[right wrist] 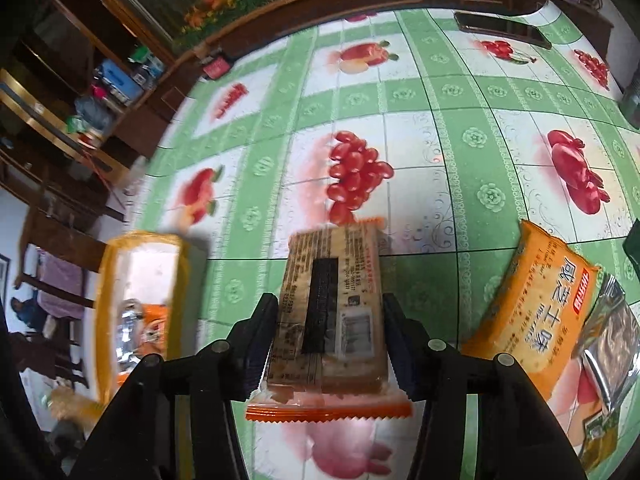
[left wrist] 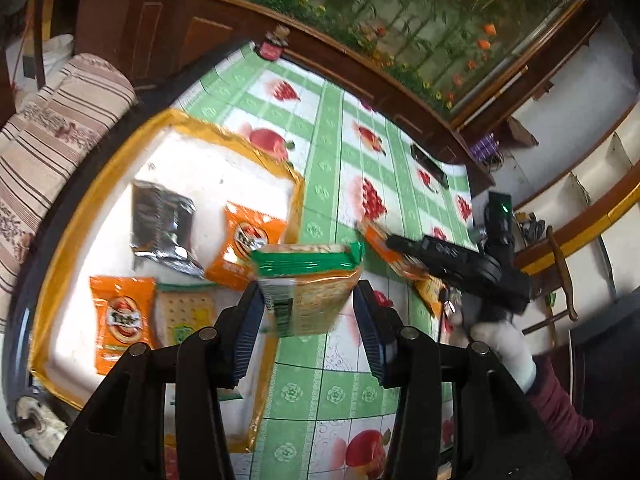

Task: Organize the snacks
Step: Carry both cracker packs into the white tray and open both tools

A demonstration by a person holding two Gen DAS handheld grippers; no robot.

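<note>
Left wrist view: left gripper (left wrist: 308, 312) pinching a green-topped cracker pack (left wrist: 310, 280), held in the air over the near edge of the box (left wrist: 96, 200), a shallow white one with yellow-taped rim, on the bench (left wrist: 340, 152). Already inside the box: a silver packet (left wrist: 162, 226), two orange round-logo packets (left wrist: 244, 248) (left wrist: 122, 320), and a flat cracker packet (left wrist: 186, 312). Further right, the right gripper (left wrist: 394, 242) in a gloved hand, carrying an orange-wrapped pack (left wrist: 384, 252). Roughly mid-task by this evidence: four snacks stowed, two in transit. No loose snacks visible on the cloth from here.

Right wrist view: right gripper (right wrist: 328, 328) clamped on the orange-edged biscuit pack (right wrist: 332, 308), back label up, lifted above the bench (right wrist: 440, 128) and well short of the box (right wrist: 140, 280), seen at lower left with a glint of silver and orange inside. Revealed only here: a big orange snack bag (right wrist: 532, 292) and a silver foil packet (right wrist: 612, 336), touching each other, lying on the cloth at the right; both left to move. Also a phone (right wrist: 500, 28) at the far edge. Box contents hardly readable here; the left view alone gives the count.
</note>
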